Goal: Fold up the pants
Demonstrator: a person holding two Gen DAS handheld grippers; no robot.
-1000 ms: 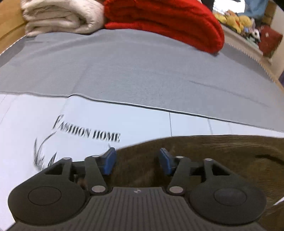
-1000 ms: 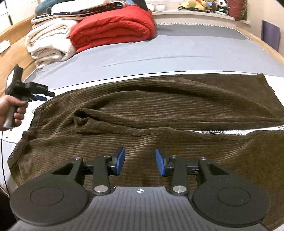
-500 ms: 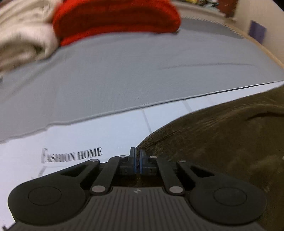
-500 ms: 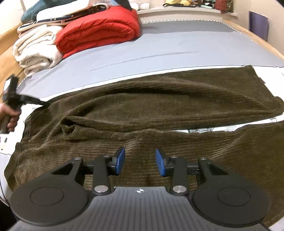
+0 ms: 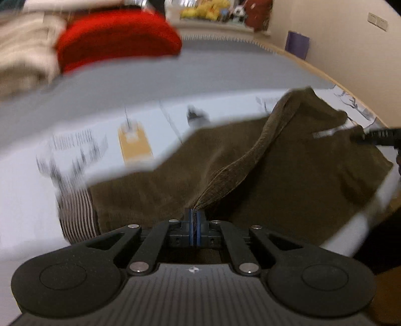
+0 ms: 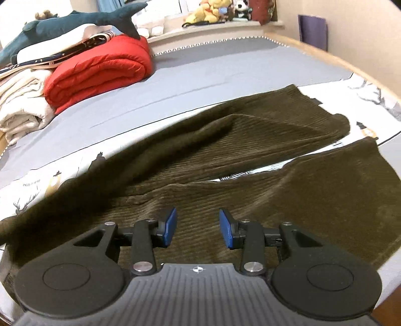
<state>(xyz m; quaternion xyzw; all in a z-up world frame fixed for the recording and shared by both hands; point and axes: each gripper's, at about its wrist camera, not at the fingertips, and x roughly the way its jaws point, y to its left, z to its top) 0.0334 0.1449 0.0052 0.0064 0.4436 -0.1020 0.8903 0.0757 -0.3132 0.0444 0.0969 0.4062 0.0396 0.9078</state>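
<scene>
Brown corduroy pants [image 6: 250,155] lie spread on the bed, both legs running to the right. My left gripper [image 5: 194,217] is shut on the waistband edge of the pants [image 5: 250,155] and holds it lifted, so the fabric drapes away from the jaws and the striped inner lining [image 5: 77,215] shows. My right gripper [image 6: 196,225] is open and empty, hovering just above the near leg of the pants. The tip of the right gripper shows at the right edge of the left wrist view [image 5: 378,136].
A folded red quilt [image 6: 97,72] and cream blankets [image 6: 17,100] are stacked at the back left on the grey sheet [image 6: 225,75]. A white printed sheet [image 5: 37,200] lies under the pants. Plush toys [image 6: 213,12] sit on the back ledge.
My left gripper closed on the waistband edge, then lifted and swung it right over the pants. My right gripper stayed open and shifted right along the near leg.
</scene>
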